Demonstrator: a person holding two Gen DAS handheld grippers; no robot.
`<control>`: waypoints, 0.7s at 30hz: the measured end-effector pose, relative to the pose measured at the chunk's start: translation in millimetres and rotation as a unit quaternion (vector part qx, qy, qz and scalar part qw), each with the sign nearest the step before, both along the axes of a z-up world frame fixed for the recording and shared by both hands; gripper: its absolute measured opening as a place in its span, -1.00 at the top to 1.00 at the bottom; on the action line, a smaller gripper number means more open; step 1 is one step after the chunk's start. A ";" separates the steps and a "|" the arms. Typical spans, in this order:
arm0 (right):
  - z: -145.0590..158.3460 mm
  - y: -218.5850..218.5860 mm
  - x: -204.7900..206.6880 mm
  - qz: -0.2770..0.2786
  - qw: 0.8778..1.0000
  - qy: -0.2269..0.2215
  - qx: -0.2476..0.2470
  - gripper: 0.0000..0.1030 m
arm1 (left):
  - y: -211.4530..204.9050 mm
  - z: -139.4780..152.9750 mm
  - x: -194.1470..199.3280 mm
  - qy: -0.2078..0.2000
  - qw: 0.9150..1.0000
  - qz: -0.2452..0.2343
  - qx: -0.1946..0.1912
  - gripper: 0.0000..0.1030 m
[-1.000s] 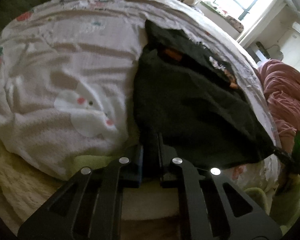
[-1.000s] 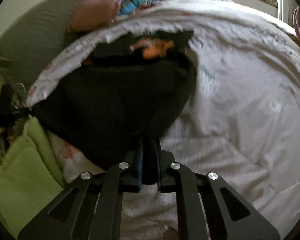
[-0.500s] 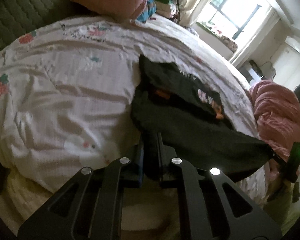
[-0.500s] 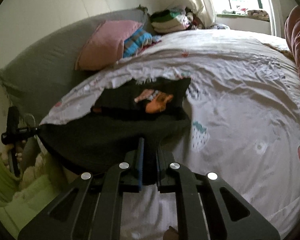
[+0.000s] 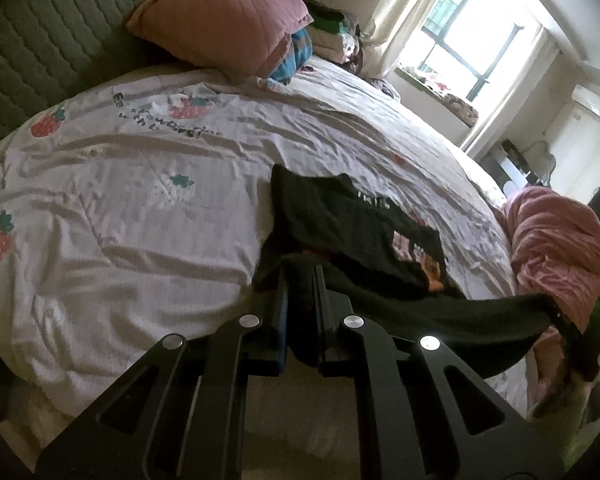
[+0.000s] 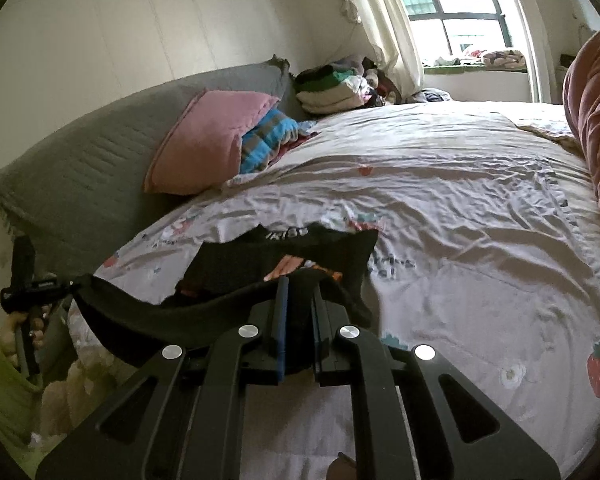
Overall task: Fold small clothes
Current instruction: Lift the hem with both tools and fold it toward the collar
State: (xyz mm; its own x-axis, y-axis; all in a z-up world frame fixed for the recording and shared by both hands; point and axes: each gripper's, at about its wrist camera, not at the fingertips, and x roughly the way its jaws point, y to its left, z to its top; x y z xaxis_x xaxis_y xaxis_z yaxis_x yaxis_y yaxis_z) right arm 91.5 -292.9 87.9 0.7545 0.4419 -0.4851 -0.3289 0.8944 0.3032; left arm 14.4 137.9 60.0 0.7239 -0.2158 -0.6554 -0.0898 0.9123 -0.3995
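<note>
— Supporting surface?
— A bed (image 6: pixel 480 216), covered by a wrinkled strawberry-print sheet (image 5: pixel 140 208).

— Items directly on it?
— A black garment (image 5: pixel 340 216), printed, partly resting near the front edge. A pink pillow (image 6: pixel 208 140) at the head against a grey headboard cushion (image 6: pixel 92 172), a striped blue cloth (image 6: pixel 270 136) beside it, folded clothes (image 6: pixel 332 88) beyond. A pink blanket (image 5: pixel 556 248) along the far side.
</note>
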 end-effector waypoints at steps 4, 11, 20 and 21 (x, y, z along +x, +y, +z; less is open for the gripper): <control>3.6 0.6 13.9 -0.007 1.000 -0.009 0.003 0.84 | 1.8 5.4 15.3 -0.003 1.000 0.007 -0.002 0.93; 7.1 -4.0 45.0 -0.019 0.999 -0.004 0.031 0.84 | 3.1 15.4 47.8 -0.004 1.000 0.018 -0.010 0.93; 4.2 -7.4 84.8 -0.052 0.998 0.004 0.037 0.84 | -7.2 35.9 91.4 -0.011 1.000 0.012 0.013 0.93; 3.8 -8.1 88.2 -0.056 0.998 0.005 0.037 0.84 | -7.5 36.7 94.7 -0.011 1.000 0.011 0.012 0.93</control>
